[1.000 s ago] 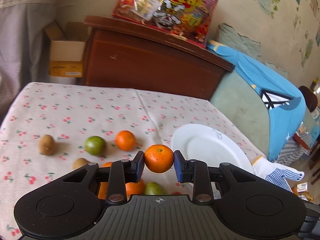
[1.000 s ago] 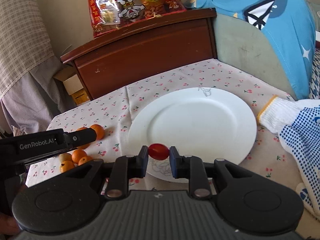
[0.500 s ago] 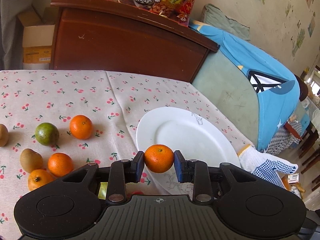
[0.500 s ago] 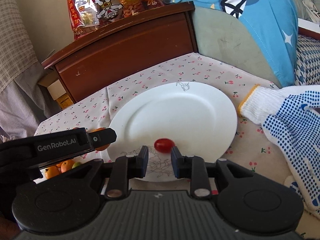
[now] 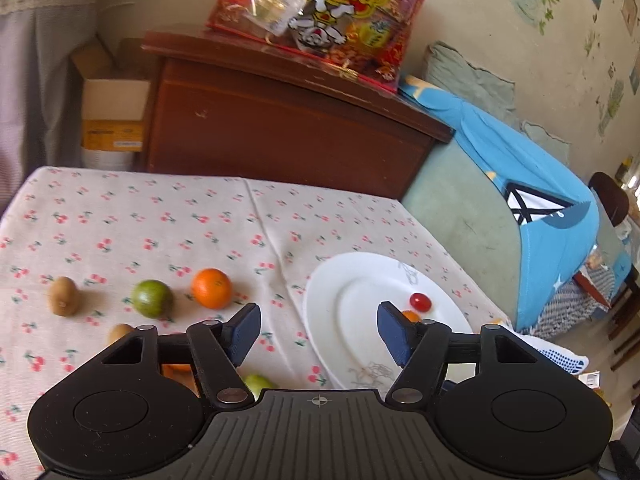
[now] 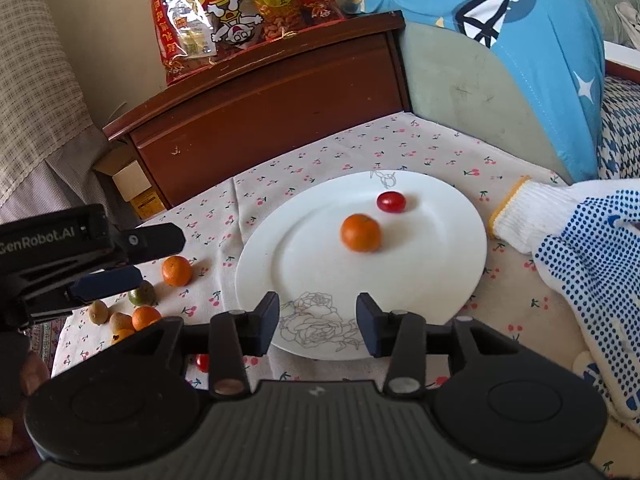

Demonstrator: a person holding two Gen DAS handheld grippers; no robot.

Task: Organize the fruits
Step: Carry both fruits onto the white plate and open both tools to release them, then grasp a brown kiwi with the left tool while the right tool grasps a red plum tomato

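Released tangerine (image 6: 360,233) and tomato (image 6: 391,202) lie on plate (image 6: 448,280), beyond both empty, just-opened jaws.

Orange (image 5: 409,315) half behind gripper finger

Glossy white plate (image 6: 280,264) on matt printed cloth (image 5: 160,220); polished dark wood cabinet (image 6: 260,96), shiny plastic bag (image 5: 320,12).

printed in grey on the side of the black left gripper (image 6: 108,280), seen from the right wrist: "genrobot.ai". on the red and gold crinkled plastic snack bag (image 6: 236,12) atop the dark brown wooden cabinet (image 6: 280,96): large yellow chinese characters, among them "桃" on a round yellow label; smaller print on it too small to read.
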